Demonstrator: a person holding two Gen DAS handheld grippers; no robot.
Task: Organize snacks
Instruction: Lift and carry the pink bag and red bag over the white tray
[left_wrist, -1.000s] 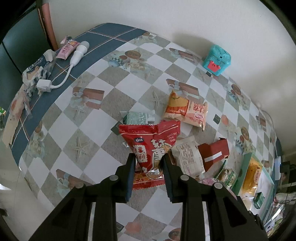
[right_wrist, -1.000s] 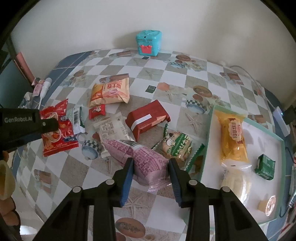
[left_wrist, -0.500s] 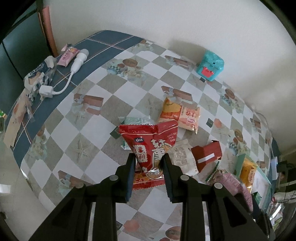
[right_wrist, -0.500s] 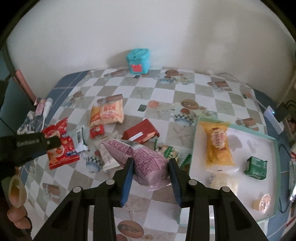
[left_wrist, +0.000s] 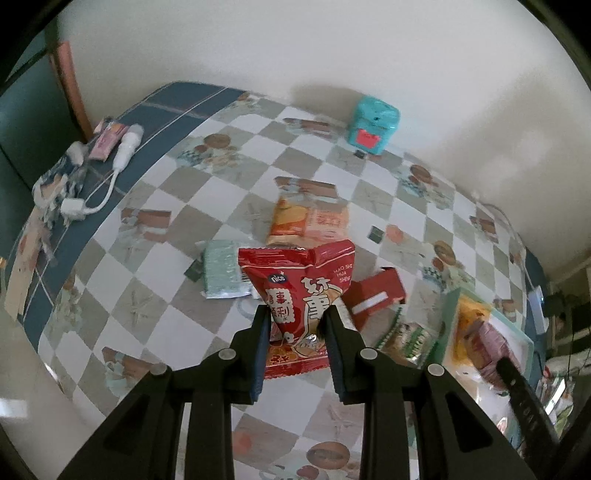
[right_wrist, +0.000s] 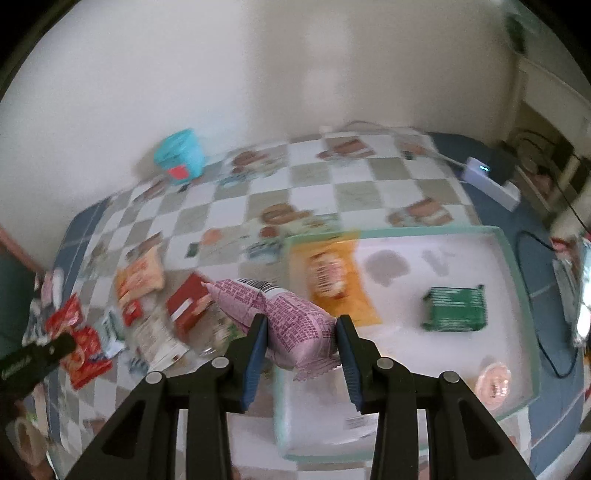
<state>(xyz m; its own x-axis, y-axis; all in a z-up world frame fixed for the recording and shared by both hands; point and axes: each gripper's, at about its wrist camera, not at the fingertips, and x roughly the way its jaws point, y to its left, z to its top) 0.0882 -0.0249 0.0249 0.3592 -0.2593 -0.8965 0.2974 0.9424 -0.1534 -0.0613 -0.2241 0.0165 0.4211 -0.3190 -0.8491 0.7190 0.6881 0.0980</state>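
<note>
Checkered tablecloth (left_wrist: 155, 206) against white wall, snacks scattered mid-frame, both grippers loaded.
Left gripper (left_wrist: 297, 314) clamped on red snack bag (left_wrist: 299, 284), bag upright, lifted above the cloth, center of left wrist view. Right gripper (right_wrist: 300, 325) clamped on pink snack bag (right_wrist: 280, 314), held at left edge of the teal-rimmed tray (right_wrist: 517, 295), lower center of right wrist view; frame blurry. In tray: yellow pack (right_wrist: 332, 280) upper left, green pack (right_wrist: 454, 308) mid-right, small pink round item (right_wrist: 493, 384) lower right. On cloth, left wrist view: orange pack (left_wrist: 306, 221) above center, pale green pack (left_wrist: 221, 273) left of center, red box (left_wrist: 373, 295) right of center. Teal box (left_wrist: 373, 127) near wall, upper right. White cable w/ plug (left_wrist: 107, 181) upper left.
</note>
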